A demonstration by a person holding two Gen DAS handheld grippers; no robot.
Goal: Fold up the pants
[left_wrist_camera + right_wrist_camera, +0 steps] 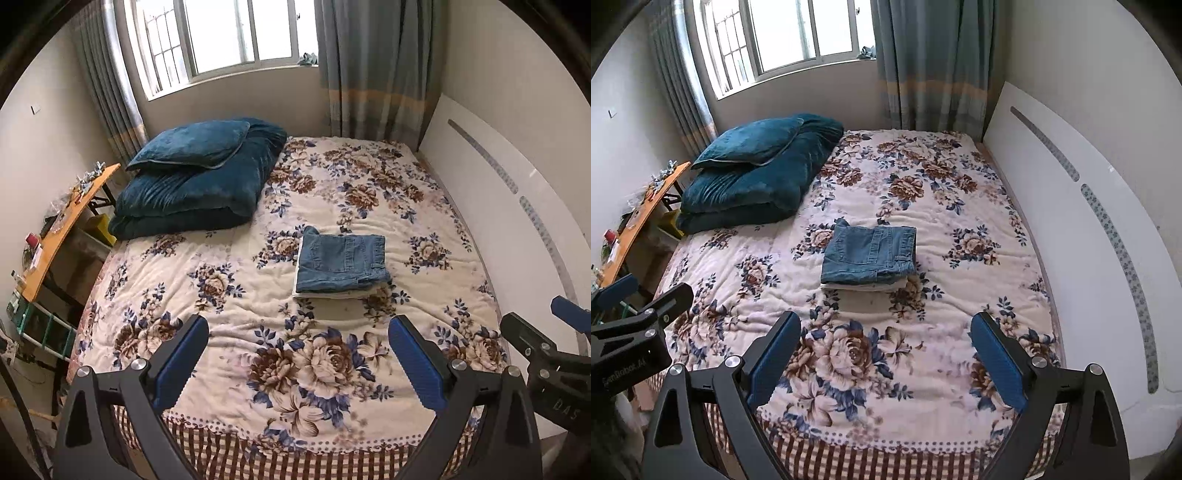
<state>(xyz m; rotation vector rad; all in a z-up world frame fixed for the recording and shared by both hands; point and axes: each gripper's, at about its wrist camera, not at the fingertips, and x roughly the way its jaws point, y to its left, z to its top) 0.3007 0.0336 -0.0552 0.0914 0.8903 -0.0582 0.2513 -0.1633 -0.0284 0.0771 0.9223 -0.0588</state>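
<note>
Across the left wrist view, a floral bedspread [229, 295] fills a small curtained room, with folded blue jeans [341, 260] lying mid-bed on a folded white garment [325, 294], beyond the left gripper [297, 363], spread wide and empty. From the right wrist view, the jeans [868, 254] form a neat rectangle, waistband rightward, ahead of the equally splayed, empty right gripper [884, 360].

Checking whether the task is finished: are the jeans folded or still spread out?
Folded. The jeans form a compact rectangle atop a folded white garment on the bed.
</note>
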